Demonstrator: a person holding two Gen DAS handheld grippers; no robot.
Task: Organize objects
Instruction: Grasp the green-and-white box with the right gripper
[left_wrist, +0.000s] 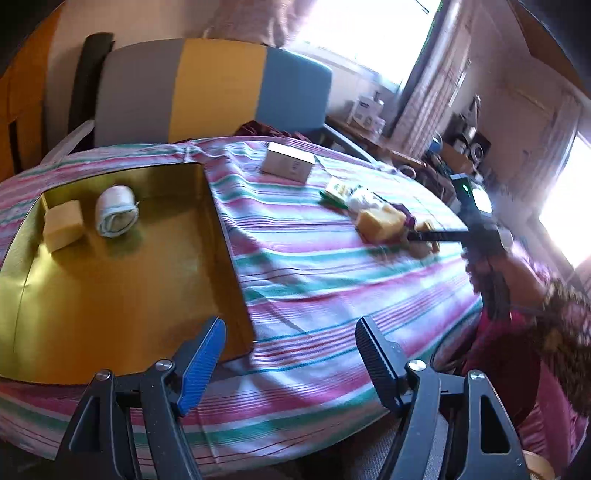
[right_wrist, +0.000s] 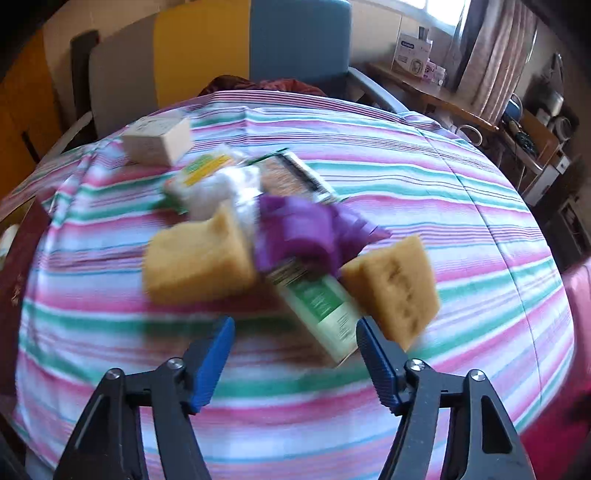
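A gold tray (left_wrist: 122, 295) lies on the striped tablecloth (left_wrist: 314, 266) at the left and holds a yellow sponge (left_wrist: 62, 225) and a rolled white cloth (left_wrist: 116, 210). My left gripper (left_wrist: 290, 332) is open and empty over the tray's near right corner. My right gripper (right_wrist: 295, 328) is open and empty, just short of a pile: two yellow sponges (right_wrist: 195, 254) (right_wrist: 395, 284), a purple cloth (right_wrist: 310, 229), a green and white packet (right_wrist: 325, 306), a white bundle (right_wrist: 218, 188). The pile (left_wrist: 380, 219) and right gripper (left_wrist: 436, 236) show in the left wrist view.
A small cardboard box (left_wrist: 288, 162) (right_wrist: 159, 142) stands at the table's far side. A chair with grey, yellow and blue panels (left_wrist: 221, 88) is behind the table. A cluttered shelf (right_wrist: 532, 122) runs along the right wall. A dark red item (right_wrist: 18, 251) lies at the left.
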